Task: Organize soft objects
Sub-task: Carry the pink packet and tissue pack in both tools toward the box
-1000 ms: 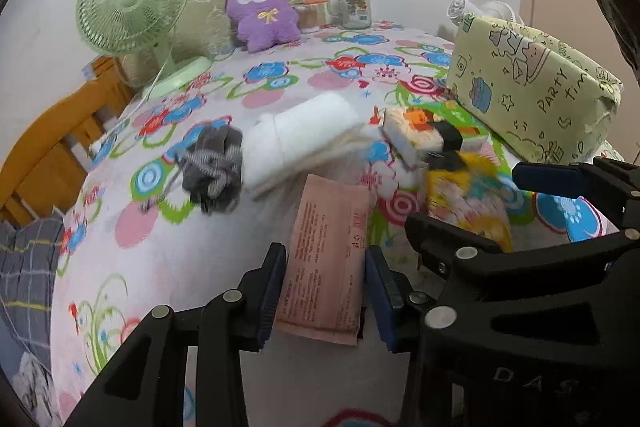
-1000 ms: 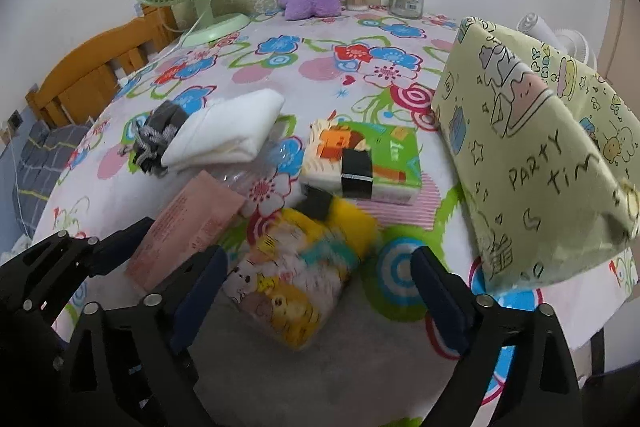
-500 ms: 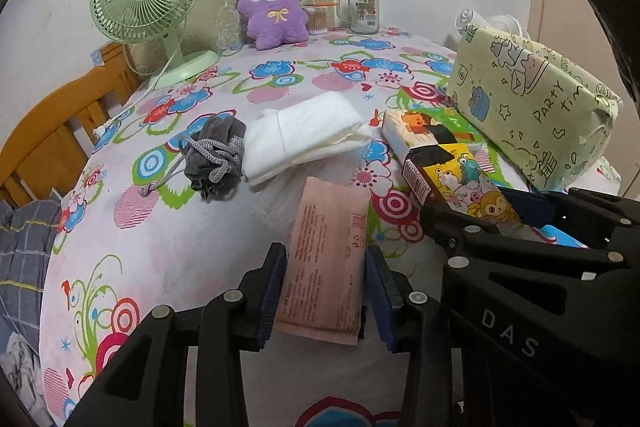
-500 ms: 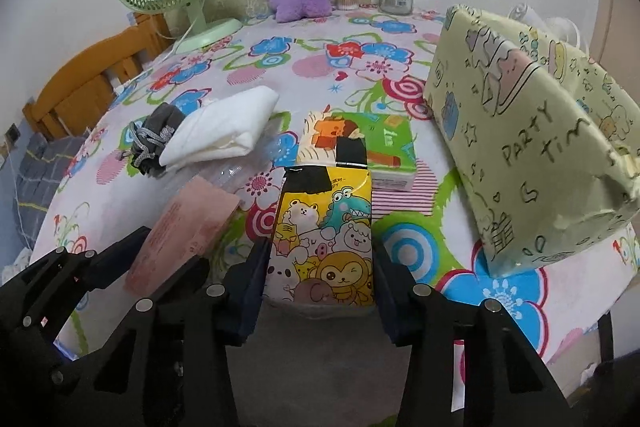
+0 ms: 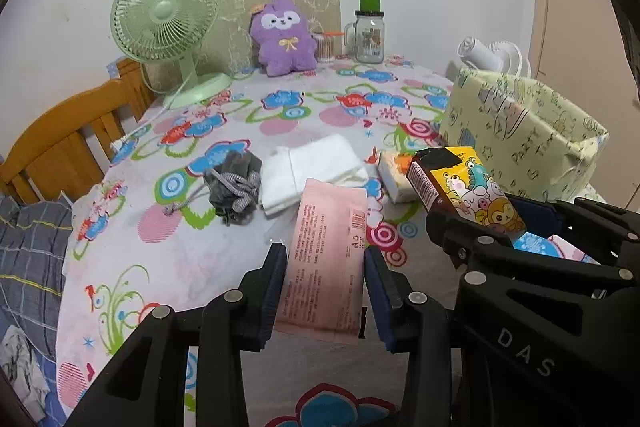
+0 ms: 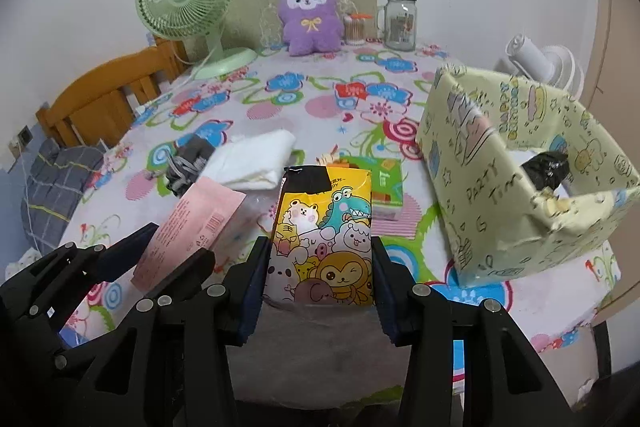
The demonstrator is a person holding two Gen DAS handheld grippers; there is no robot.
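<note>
The yellow box (image 6: 516,183) stands open at my right, ready for soft things. My right claw (image 6: 320,267) holds the cartoon pack (image 6: 324,235) above the table; my left claw (image 5: 324,291) holds the pink pack (image 5: 326,259).

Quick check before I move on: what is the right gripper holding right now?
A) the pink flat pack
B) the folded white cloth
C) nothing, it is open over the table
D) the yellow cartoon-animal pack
D: the right gripper is shut on the yellow cartoon-animal pack, its fingers pressed against both sides; the pink flat pack sits in the left gripper.
</note>
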